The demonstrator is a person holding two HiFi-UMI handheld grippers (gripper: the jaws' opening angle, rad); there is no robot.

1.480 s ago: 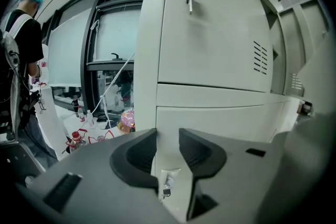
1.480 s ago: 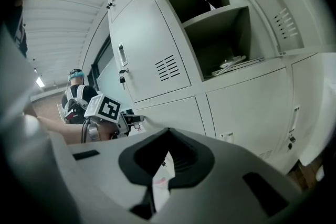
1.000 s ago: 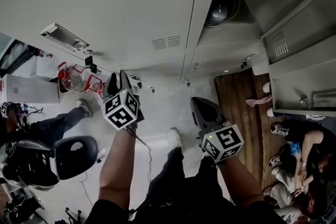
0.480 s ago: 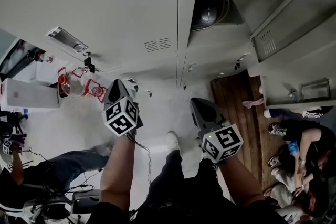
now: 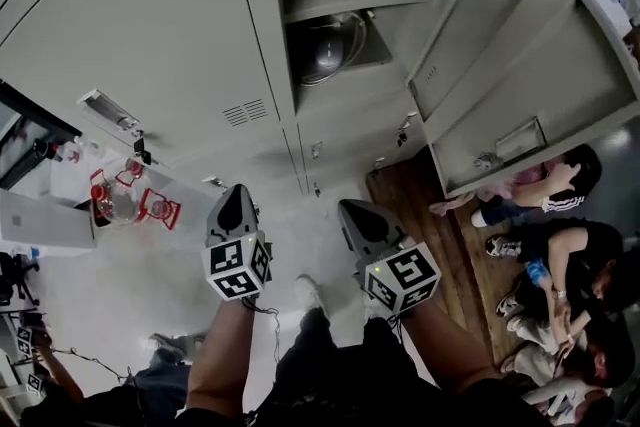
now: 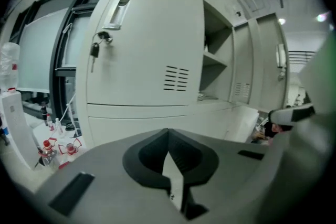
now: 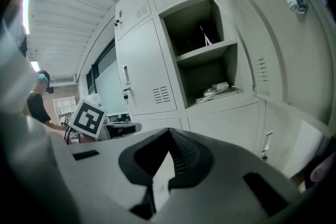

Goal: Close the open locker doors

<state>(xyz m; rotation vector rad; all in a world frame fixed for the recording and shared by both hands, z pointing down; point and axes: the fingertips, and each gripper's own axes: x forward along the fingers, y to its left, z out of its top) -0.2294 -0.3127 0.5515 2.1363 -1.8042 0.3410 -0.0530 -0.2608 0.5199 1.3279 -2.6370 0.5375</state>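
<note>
Left gripper (image 5: 237,202): jaws just closed, nothing between them. Right gripper (image 5: 358,217): jaws together, empty. Locker door (image 5: 530,65) open ahead.

Pale, glossy floor (image 5: 130,290) underfoot, and on the right it gives way to a strip of brown wooden boards (image 5: 410,185). Off to the left is a big dark-framed window (image 6: 41,60), bright with daylight. Overhead, a white slatted ceiling (image 7: 63,13) with one lamp (image 7: 25,5) glowing.

Locker room, row of grey metal lockers (image 5: 150,35), people (image 5: 560,250) seated on the floor (image 5: 400,200), large window (image 6: 42,55) beside
</note>
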